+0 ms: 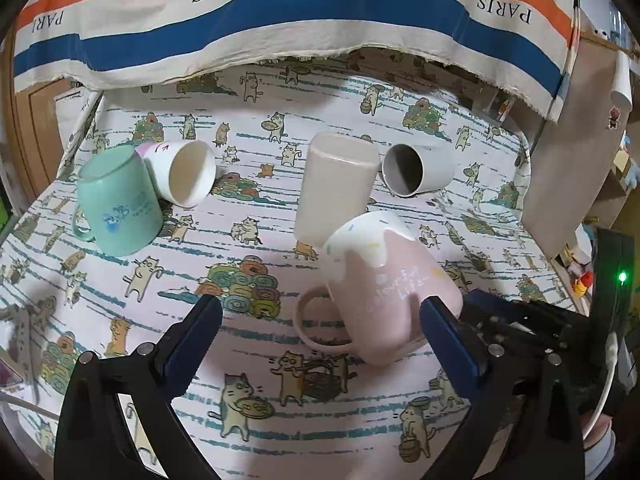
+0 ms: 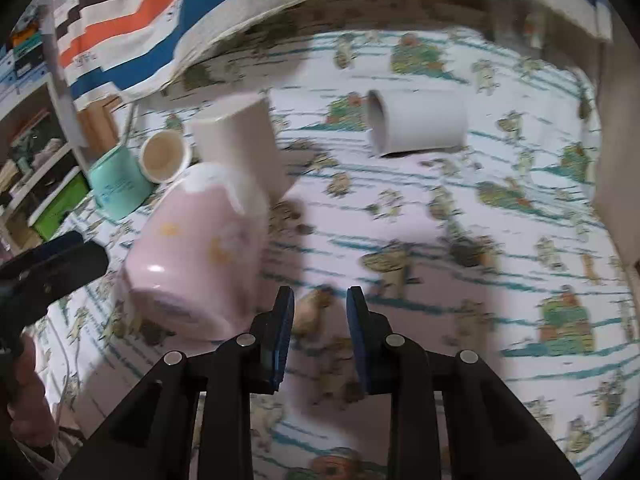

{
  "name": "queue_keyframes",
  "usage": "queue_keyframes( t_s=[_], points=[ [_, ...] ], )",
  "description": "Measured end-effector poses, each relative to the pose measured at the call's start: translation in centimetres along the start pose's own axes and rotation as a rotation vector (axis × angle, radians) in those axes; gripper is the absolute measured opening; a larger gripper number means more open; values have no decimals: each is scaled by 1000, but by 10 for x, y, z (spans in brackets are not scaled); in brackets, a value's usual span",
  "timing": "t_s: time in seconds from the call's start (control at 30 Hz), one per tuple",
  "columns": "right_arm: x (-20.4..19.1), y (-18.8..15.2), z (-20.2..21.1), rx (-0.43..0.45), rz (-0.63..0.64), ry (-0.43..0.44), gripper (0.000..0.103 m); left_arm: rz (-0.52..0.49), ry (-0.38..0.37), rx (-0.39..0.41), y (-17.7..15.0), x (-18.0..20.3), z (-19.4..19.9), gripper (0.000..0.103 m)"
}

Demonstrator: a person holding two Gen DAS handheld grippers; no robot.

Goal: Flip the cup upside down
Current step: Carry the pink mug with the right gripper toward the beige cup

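While five cups share the cat-print cloth [image 1: 256,208], the step in hand appears to concern the pink mug [image 1: 384,284], which stands mouth-down near the front, right of centre, its base uppermost and its handle pointing left. From left to right in the left wrist view: a mint mug [image 1: 120,204] inverted, a white cup [image 1: 188,172] on its side touching it, a beige tumbler [image 1: 336,188] inverted just behind the pink mug, and a grey cup [image 1: 416,174] on its side. The left gripper [image 1: 320,314] is spread wide and empty, one finger just beside the mug's right wall, the other well clear of the handle. If it is letting go, it is best drawn straight back without brushing wall or handle; the mug may be tilted. The right wrist view, blurred, alone shows the right gripper [image 2: 320,300], narrowly parted and holding nothing, just right of the mug; it also shows shelving [image 2: 36,152] at left. Only the left view shows the handle and lettering.
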State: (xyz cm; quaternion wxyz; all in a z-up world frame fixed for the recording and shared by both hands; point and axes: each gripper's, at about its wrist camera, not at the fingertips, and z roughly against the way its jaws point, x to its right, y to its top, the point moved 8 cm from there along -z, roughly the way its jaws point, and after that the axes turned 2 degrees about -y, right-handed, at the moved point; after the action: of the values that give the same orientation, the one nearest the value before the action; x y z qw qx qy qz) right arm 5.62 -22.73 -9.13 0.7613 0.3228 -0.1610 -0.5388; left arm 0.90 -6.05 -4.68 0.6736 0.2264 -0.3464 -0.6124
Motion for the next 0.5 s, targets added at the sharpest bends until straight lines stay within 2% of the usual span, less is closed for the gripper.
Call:
queue_keyframes(
  t_s=[0.13, 0.27, 0.37, 0.5],
  points=[
    [-21, -7, -1, 6, 51, 30, 26, -13, 2, 4, 3, -2, 3, 98],
    [-42, -13, 1, -10, 73, 96, 26, -20, 12, 15, 6, -4, 6, 99],
    [-49, -14, 5, -2, 91, 97, 26, -25, 10, 5, 5, -5, 3, 99],
    [-42, -13, 17, 26, 72, 83, 26, -49, -55, -53, -5, 3, -11, 99]
  ],
)
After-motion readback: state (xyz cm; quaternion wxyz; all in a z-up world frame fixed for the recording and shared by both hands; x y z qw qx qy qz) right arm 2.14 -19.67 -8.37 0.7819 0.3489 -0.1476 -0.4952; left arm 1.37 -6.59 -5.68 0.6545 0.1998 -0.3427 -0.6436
